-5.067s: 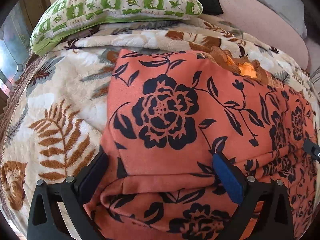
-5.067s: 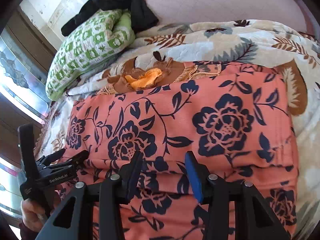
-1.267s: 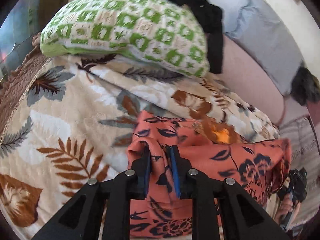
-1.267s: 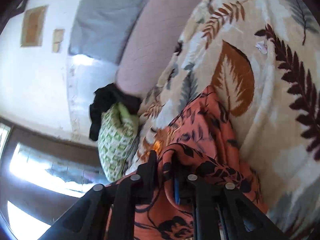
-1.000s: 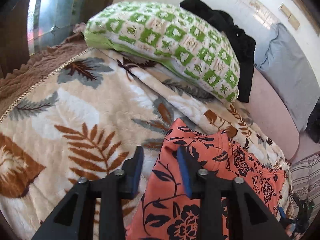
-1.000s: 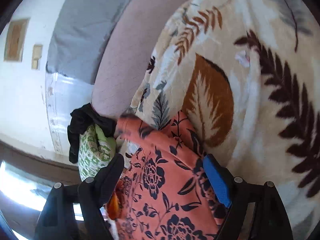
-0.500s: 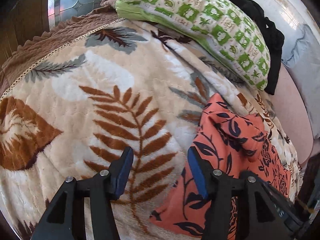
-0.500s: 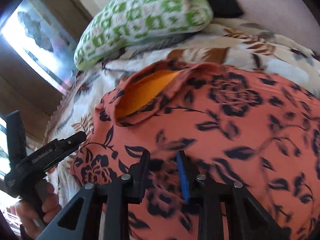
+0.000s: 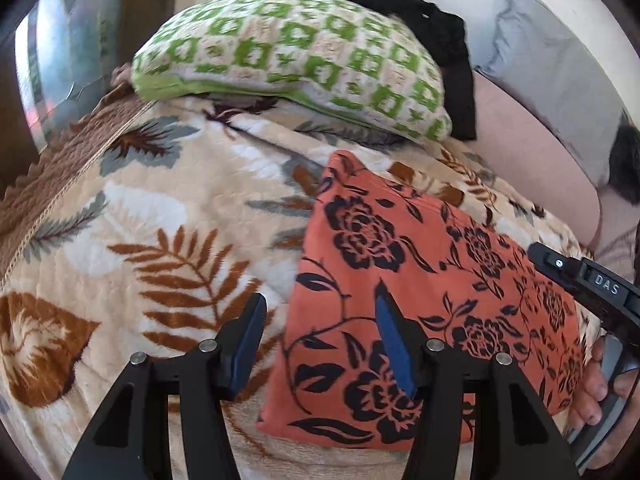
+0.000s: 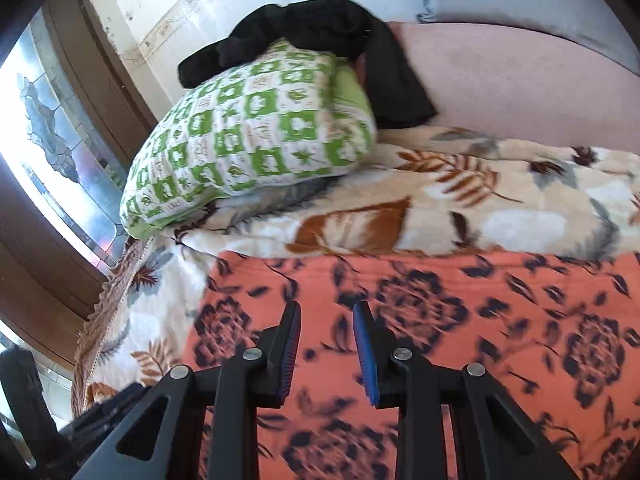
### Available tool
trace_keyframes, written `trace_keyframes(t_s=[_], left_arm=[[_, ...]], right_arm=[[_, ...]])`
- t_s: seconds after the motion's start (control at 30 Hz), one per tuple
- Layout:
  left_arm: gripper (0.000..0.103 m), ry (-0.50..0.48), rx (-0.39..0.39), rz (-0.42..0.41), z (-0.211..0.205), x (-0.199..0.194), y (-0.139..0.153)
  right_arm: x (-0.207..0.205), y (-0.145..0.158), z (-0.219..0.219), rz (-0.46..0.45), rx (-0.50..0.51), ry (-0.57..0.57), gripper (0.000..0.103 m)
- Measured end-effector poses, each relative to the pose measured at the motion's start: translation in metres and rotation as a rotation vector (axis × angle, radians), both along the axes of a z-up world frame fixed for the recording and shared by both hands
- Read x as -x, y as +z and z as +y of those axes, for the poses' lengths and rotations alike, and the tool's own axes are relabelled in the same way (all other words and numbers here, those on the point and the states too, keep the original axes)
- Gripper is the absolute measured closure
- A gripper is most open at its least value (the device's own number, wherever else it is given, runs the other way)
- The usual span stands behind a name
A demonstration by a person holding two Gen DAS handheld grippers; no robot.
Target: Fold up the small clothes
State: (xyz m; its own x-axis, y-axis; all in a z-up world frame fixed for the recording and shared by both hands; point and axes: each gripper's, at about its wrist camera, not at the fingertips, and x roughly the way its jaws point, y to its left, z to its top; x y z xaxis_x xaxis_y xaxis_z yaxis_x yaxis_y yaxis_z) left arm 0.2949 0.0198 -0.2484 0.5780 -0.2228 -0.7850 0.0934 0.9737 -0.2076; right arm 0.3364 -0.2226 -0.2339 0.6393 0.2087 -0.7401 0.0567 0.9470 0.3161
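Since a second ago, both of my grippers have let go of the orange floral garment [image 9: 432, 280], and it now lies folded into a flat rectangle on the leaf-patterned blanket [image 9: 160, 216] of the bed. Back then my right gripper stood wide over one corner of the cloth; now its view looks across the garment's long upper edge.

On my left wrist view, the left gripper [image 9: 318, 340] hovers over the garment's left edge. Its jaws are opening, with one blue pad [image 9: 248, 336] above bare blanket and the other above the orange cloth; they straddle the edge but neither pad presses on it.

On my right wrist view, the right gripper [image 10: 326, 350] sits low over the garment [image 10: 460, 320]. Its jaws stand narrowly apart, and I see only the flat printed cloth behind the gap, not pinched. The print is blurred in the near part of this view.

The right gripper's black body [image 9: 592, 288] shows at the right edge of my left view, with the person's hand [image 9: 596, 384] wrapped around its handle just beside the garment's right end.

Beyond the garment, a green and white checked pillow [image 10: 248, 136] rests on the blanket's far side, and a black piece of clothing [image 10: 344, 36] is draped over the pillow's top and down against the pink headboard [image 10: 520, 84]. A stained-glass window [image 10: 48, 128] glows at the left.
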Motion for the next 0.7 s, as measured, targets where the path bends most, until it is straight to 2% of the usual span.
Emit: trace_keyframes(t_s=[0.1, 0.17, 0.23, 0.3, 0.33, 0.4, 0.47, 0.53, 0.57, 0.63, 0.67, 0.7], left_arm=[[0.022, -0.071, -0.063, -0.009, -0.034, 0.009, -0.005], [0.021, -0.101, -0.075, 0.047, -0.048, 0.010, -0.016], [0.021, -0.096, -0.148, 0.132, -0.059, 0.006, -0.038], [0.018, -0.098, -0.227, 0.102, -0.066, 0.011, -0.042], [0.018, -0.101, -0.247, 0.098, -0.069, 0.012, -0.038], [0.018, -0.098, -0.214, 0.084, -0.064, 0.014, -0.031], [0.018, -0.065, -0.176, 0.037, -0.055, 0.014, -0.022], [0.018, -0.018, -0.176, 0.006, -0.046, 0.007, -0.017], [0.018, 0.007, -0.178, 0.012, -0.041, 0.002, -0.018], [0.018, 0.055, -0.208, 0.082, -0.032, -0.014, -0.032], [0.016, 0.073, -0.222, 0.130, -0.028, -0.021, -0.042], [0.013, 0.084, -0.188, 0.160, -0.022, -0.025, -0.049]], right_arm=[[0.053, -0.007, -0.054, 0.035, 0.042, -0.094, 0.074], [0.081, -0.020, -0.085, 0.104, 0.053, -0.137, 0.074], [0.103, -0.041, -0.108, 0.200, 0.049, -0.163, 0.073], [0.116, -0.071, -0.120, 0.309, 0.048, -0.149, 0.072], [0.123, -0.070, -0.124, 0.260, 0.032, -0.137, 0.073], [0.122, -0.061, -0.128, 0.259, 0.032, -0.117, 0.073], [0.113, -0.048, -0.138, 0.211, 0.015, -0.150, 0.073], [0.100, -0.036, -0.155, 0.140, 0.025, -0.202, 0.073], [0.094, -0.032, -0.168, 0.107, 0.028, -0.248, 0.073], [0.080, -0.035, -0.193, 0.068, -0.016, -0.315, 0.072], [0.072, -0.046, -0.206, 0.096, -0.035, -0.343, 0.072], [0.059, -0.063, -0.213, 0.172, -0.051, -0.359, 0.072]])
